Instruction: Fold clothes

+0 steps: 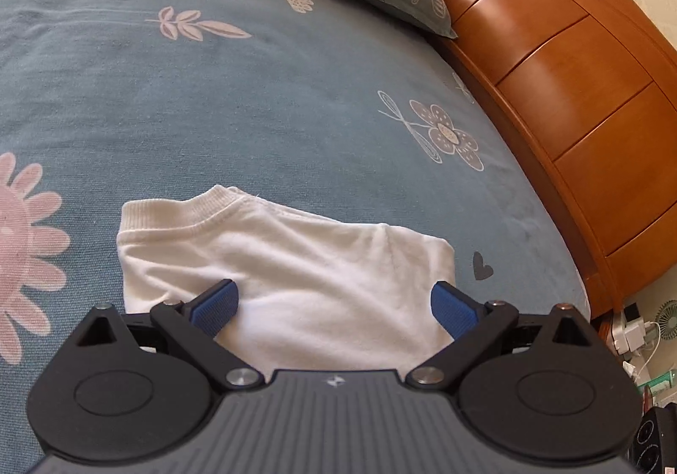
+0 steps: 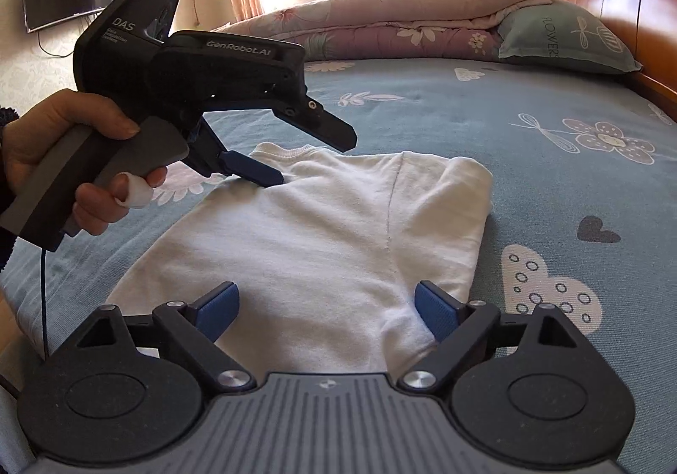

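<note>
Left wrist: left tool (image 1: 334,307) gapes wide over the folded shirt (image 1: 304,262) on the bed (image 1: 211,93), gripping nothing; closing here could bunch the top layer.
Right wrist: right tool (image 2: 328,311) spread wide, empty, above the shirt's near edge; snagging one layer could undo the fold.

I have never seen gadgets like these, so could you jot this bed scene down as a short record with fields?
garment: white T-shirt, partly folded, lying flat on the bed
surface: blue floral bedsheet
left tongs: open, above the shirt, gripping nothing
right tongs: open, over the shirt's near part, gripping nothing
hand: holds the left tool's handle, one finger wrapped in white
far side: pillow against the wooden headboard, folded quilt beside it
folding: unfinished
</note>
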